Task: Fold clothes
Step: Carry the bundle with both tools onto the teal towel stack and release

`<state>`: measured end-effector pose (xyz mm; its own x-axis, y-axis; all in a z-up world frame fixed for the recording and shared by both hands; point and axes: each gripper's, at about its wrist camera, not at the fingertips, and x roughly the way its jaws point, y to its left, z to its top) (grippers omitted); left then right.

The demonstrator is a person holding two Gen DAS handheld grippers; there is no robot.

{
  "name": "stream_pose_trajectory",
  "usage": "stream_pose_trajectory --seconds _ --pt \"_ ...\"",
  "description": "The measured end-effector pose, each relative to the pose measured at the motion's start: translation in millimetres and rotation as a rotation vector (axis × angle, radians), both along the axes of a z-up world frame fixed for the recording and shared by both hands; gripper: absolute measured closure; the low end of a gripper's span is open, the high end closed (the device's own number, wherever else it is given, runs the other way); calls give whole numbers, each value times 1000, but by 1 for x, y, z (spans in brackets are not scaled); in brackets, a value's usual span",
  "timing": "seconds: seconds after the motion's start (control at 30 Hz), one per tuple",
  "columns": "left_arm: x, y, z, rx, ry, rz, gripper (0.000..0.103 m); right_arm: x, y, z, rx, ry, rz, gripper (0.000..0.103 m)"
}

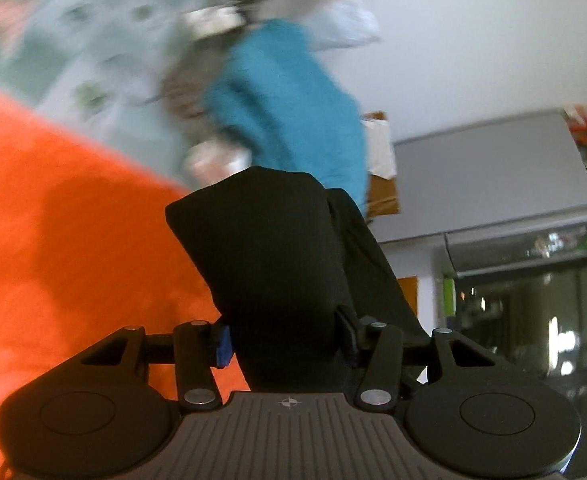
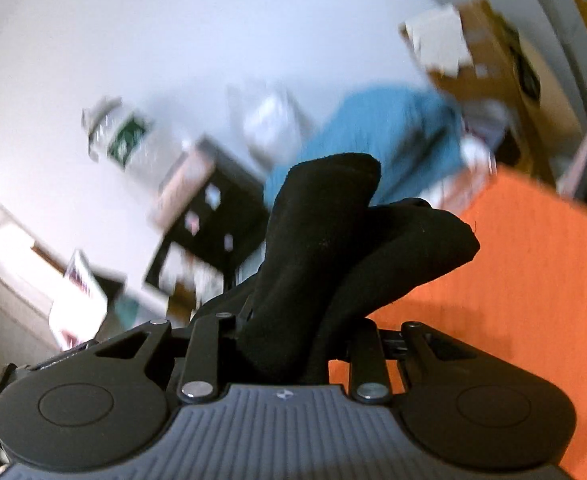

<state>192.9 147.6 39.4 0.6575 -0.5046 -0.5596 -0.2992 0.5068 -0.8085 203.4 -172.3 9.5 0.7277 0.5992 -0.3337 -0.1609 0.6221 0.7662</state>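
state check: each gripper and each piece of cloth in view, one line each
left gripper: shut on black garment
black garment: bunched, sticking up from between the fingers
right gripper: shut on black cloth
black cloth: bunched in folds; cannot tell if it is the same garment
orange cloth: spread flat
teal cloth: heaped, unfolded, blurred
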Motion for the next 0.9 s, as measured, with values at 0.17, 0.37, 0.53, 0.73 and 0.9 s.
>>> stream_pose_trajectory --seconds 0.17,0.37,0.53,0.73,0.9 --pt "103 -9 41 63 -68 -107 49 81 -11 29 23 -97 -95 73" --pt "225 -1 74 132 -133 -220 44 177 12 64 -1 -228 -201 72" --pt "311 19 73 204 -147 -259 42 250 34 61 -29 -285 -257 72" --pt "354 63 18 247 -29 -216 41 305 77 9 -60 -197 -230 70" --pt "347 107 -30 205 47 -117 40 310 102 -30 -79 -116 -148 63"
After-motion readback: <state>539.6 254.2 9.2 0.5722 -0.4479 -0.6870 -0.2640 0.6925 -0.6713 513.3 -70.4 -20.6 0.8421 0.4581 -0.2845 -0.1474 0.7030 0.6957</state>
